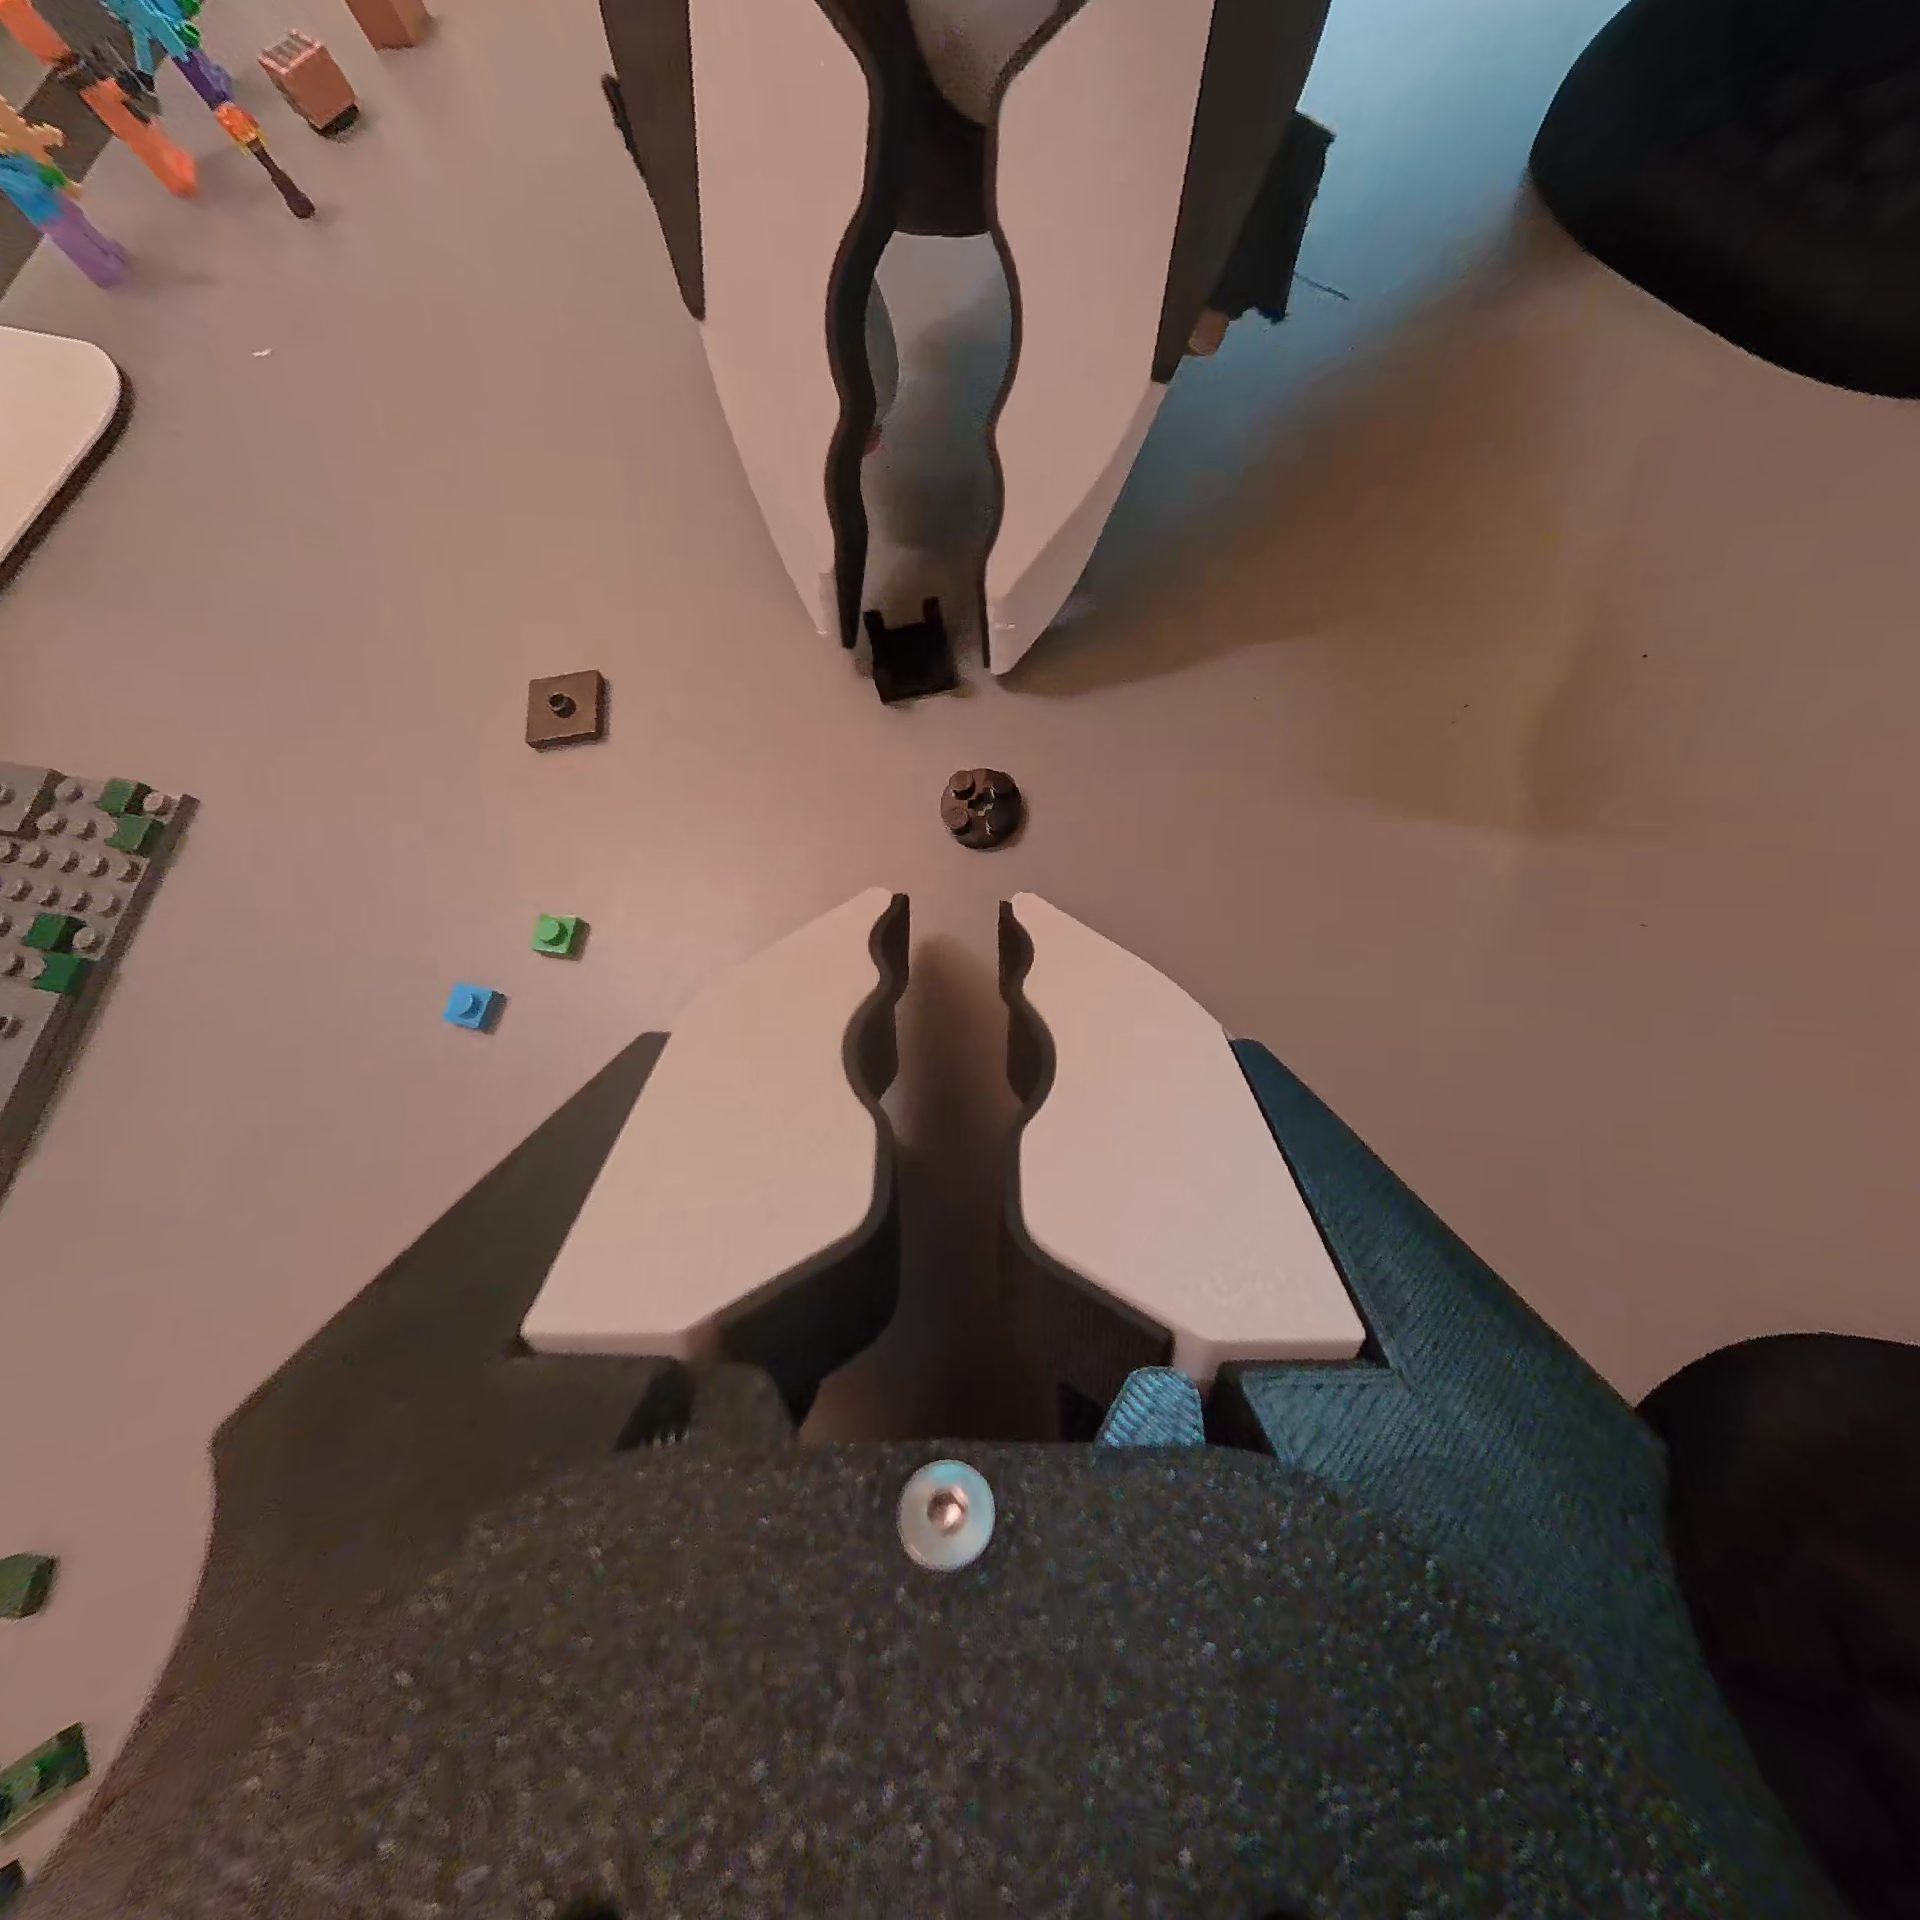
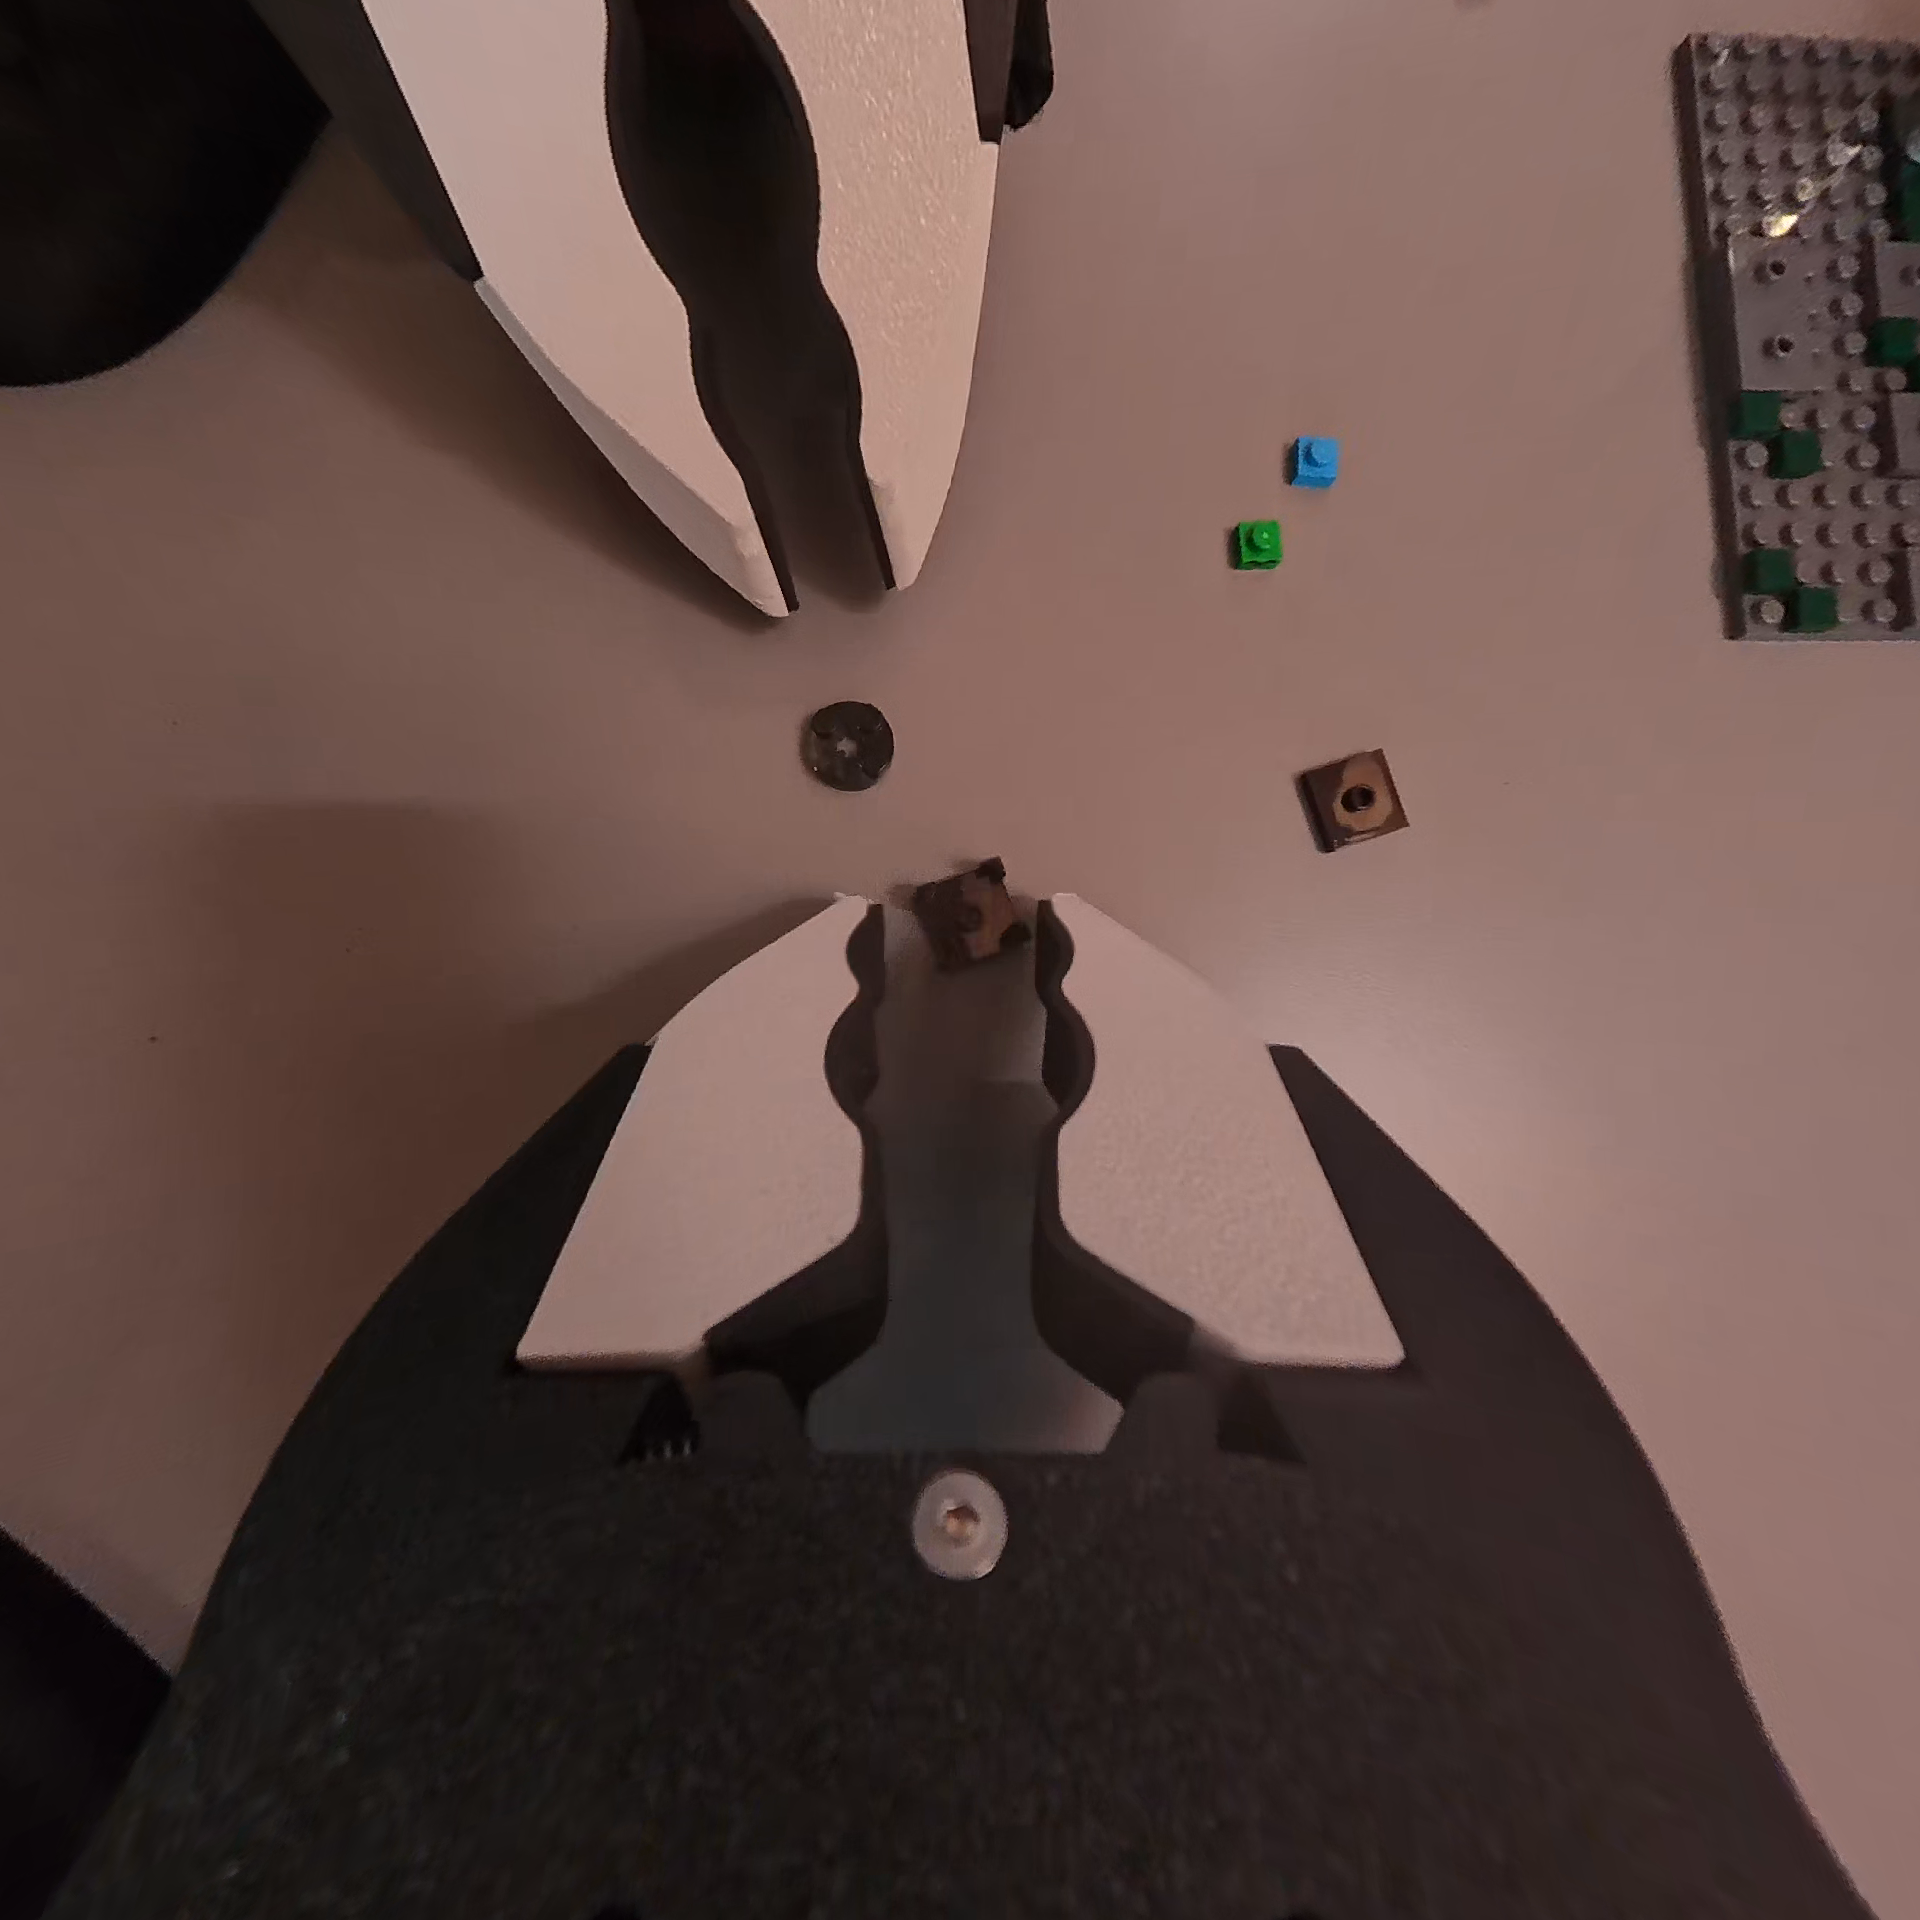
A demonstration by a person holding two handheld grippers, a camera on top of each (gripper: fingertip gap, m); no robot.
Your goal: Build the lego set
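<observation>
A small dark brown piece (image 2: 966,914) sits tilted between the tips of my right gripper (image 2: 958,904). Its jaws stand slightly wider than the piece, with a gap on one side. It also shows in the left wrist view (image 1: 912,663), under the right gripper (image 1: 920,644). A round dark plate (image 1: 982,808) lies on the table between the two grippers, also in the right wrist view (image 2: 849,748). My left gripper (image 1: 951,906) is empty, jaws narrowly apart, just short of the round plate; it also shows in the right wrist view (image 2: 840,597).
A brown square plate with a hole (image 1: 566,710), a green stud (image 1: 559,935) and a blue stud (image 1: 475,1006) lie loose. A grey baseplate (image 2: 1808,312) carries green bricks. Colourful figures (image 1: 104,135) and a white board (image 1: 42,426) stand far left. A black rounded object (image 1: 1745,187) sits at the table's edge. The gap from one gripper's tips to the other's is roughly 6 cm. About 7 cm separates my left fingertips from the green stud (image 1: 559,935). It turns up in the right wrist view (image 2: 1251,541) as well.
</observation>
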